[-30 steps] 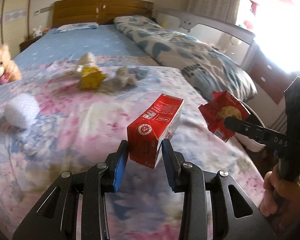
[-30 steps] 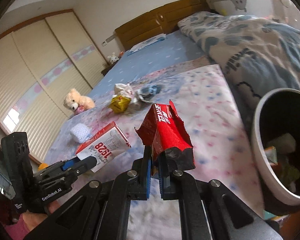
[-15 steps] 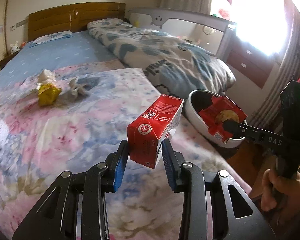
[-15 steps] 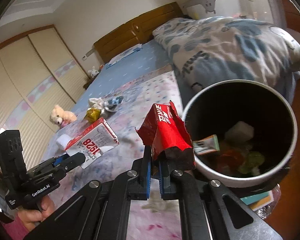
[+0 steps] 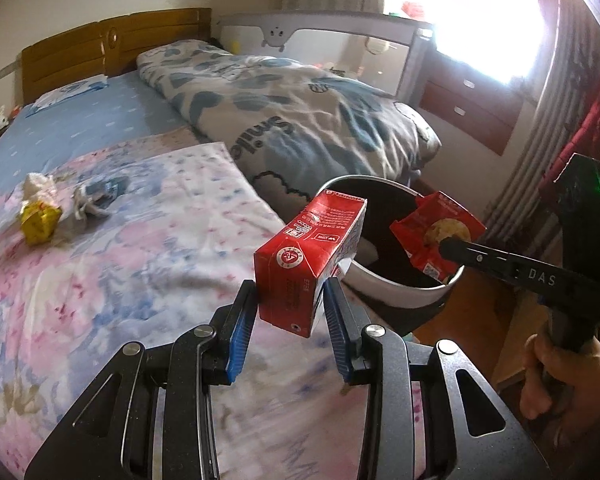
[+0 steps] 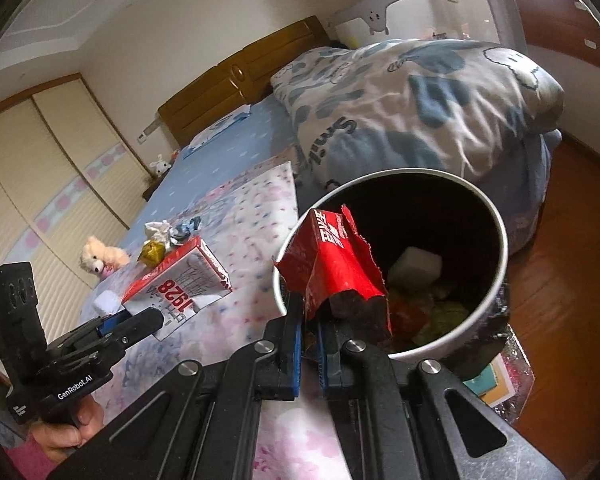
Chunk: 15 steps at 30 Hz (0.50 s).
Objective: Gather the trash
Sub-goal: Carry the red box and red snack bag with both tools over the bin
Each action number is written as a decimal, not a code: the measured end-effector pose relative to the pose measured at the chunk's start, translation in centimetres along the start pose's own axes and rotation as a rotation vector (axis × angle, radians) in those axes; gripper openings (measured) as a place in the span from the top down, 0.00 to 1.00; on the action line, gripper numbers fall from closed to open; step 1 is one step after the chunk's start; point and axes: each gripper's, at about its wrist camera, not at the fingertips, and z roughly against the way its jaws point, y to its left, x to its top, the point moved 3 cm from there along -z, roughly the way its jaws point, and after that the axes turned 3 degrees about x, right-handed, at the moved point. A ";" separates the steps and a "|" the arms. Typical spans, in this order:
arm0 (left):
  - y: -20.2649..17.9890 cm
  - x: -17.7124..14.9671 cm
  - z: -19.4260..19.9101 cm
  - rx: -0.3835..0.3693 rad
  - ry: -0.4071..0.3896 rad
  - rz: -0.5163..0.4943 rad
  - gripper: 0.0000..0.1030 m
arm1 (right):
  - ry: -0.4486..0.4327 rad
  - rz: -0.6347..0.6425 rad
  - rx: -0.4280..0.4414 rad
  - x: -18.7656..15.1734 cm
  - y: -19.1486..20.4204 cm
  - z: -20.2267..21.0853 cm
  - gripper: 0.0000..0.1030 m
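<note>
My left gripper (image 5: pixel 290 312) is shut on a red and white carton (image 5: pixel 308 264), held in the air by the near rim of the trash bin (image 5: pixel 404 292). In the right wrist view the same carton (image 6: pixel 180 284) sits in the left gripper (image 6: pixel 140 320) over the floral bedspread. A torn red snack wrapper (image 6: pixel 336 264) is pinched in my right gripper (image 6: pixel 309 336), which is shut on it at the bin's (image 6: pixel 496 240) near left rim. Seen from the left wrist, that wrapper (image 5: pixel 436 232) hangs over the bin's dark opening. Several scraps lie inside the bin.
On the floral bedspread (image 5: pixel 120 264) lie a yellow wrapper (image 5: pixel 40 220), a white crumpled tissue (image 5: pixel 40 186) and a grey-blue scrap (image 5: pixel 96 196). A teddy bear (image 6: pixel 98 258) sits far left. A folded quilt (image 5: pixel 300 120) lies behind the bin. Wooden floor (image 6: pixel 572 264) surrounds the bin.
Both grippers have swung right across the bed to the bin, still holding the carton and the wrapper. The bin has come fully into view and closer.
</note>
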 end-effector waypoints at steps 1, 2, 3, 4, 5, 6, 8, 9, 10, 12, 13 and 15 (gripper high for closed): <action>-0.3 0.1 -0.2 -0.002 0.001 -0.006 0.68 | -0.001 0.000 -0.004 0.0 -0.2 0.1 0.94; -0.7 0.3 -0.3 -0.005 0.002 -0.012 0.68 | -0.001 -0.002 -0.007 0.1 -0.5 0.2 0.94; -1.0 0.5 -0.5 -0.007 0.003 -0.018 0.68 | -0.001 -0.004 -0.008 0.1 -0.7 0.4 0.94; -1.2 0.6 -0.6 -0.008 0.004 -0.022 0.68 | -0.002 -0.005 -0.011 0.2 -0.9 0.4 0.94; -1.5 0.7 -0.8 -0.010 0.006 -0.026 0.68 | -0.002 -0.007 -0.014 0.3 -1.1 0.5 0.94; -1.8 0.8 -1.0 -0.011 0.007 -0.031 0.68 | -0.002 -0.009 -0.016 0.3 -1.4 0.5 0.94; -2.4 1.0 -1.3 -0.013 0.010 -0.042 0.68 | 0.000 -0.014 -0.019 0.4 -1.9 0.5 0.94; -2.7 1.1 -1.5 -0.014 0.012 -0.047 0.68 | 0.001 -0.015 -0.021 0.5 -2.1 0.5 0.94; -2.9 1.2 -1.7 -0.014 0.013 -0.052 0.68 | 0.003 -0.016 -0.024 0.6 -2.3 0.5 0.94; -3.5 1.4 -2.2 -0.017 0.017 -0.062 0.68 | 0.006 -0.023 -0.026 0.7 -2.8 0.4 0.94; -3.8 1.5 -2.4 -0.016 0.017 -0.069 0.68 | 0.006 -0.025 -0.028 0.8 -3.0 0.3 0.94; -4.4 1.7 -2.9 -0.016 0.023 -0.081 0.68 | 0.010 -0.027 -0.030 0.9 -3.4 0.2 0.94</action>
